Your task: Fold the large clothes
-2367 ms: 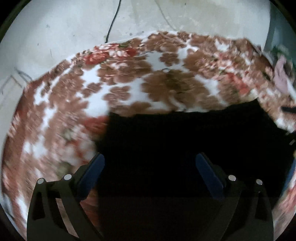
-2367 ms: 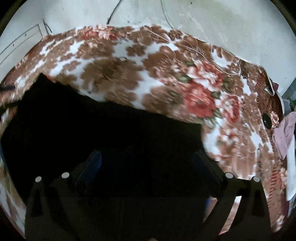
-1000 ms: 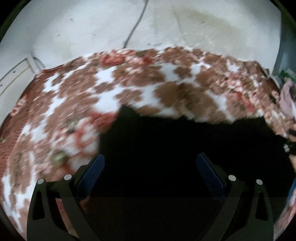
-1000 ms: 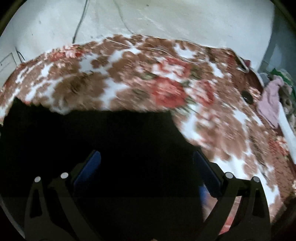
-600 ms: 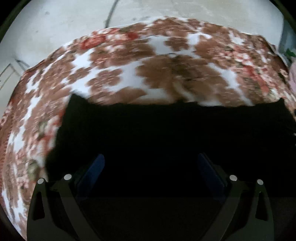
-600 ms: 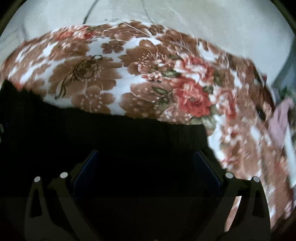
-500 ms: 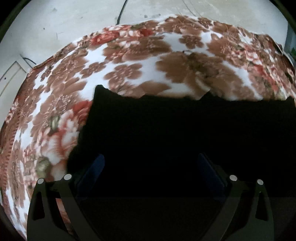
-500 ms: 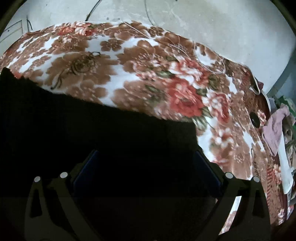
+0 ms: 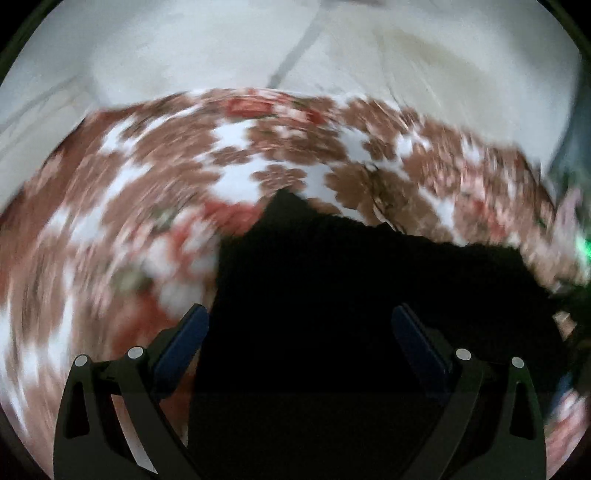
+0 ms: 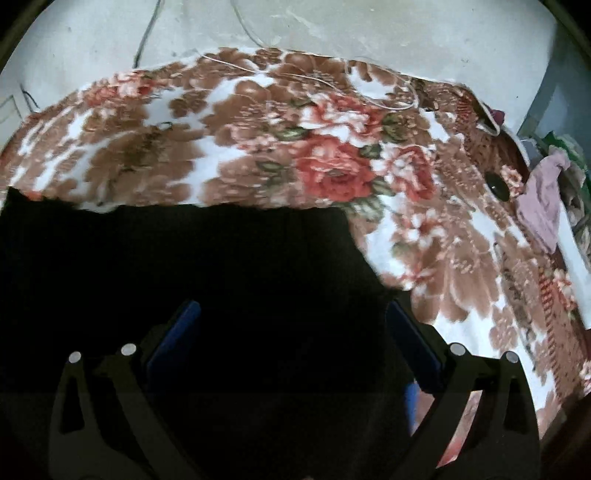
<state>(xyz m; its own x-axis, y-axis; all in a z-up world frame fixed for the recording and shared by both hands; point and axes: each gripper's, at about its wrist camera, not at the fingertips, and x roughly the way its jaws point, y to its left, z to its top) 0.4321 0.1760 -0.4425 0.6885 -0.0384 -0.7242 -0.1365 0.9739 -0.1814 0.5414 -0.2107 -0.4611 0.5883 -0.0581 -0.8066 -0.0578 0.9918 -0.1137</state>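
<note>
Black garment (image 9: 369,295) directly ahead of and beneath both spread grippers, left gripper (image 9: 300,332) and right gripper (image 10: 291,328), on floral blanket (image 10: 332,162), long axis crosswise, neither pinching it

Garment (image 10: 177,266) lies on blanket (image 10: 332,155); wall (image 10: 332,26) behind.

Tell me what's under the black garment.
The floral blanket shows all around the black garment and runs beneath it. Anything else under the dark cloth is covered and can't be seen.
</note>
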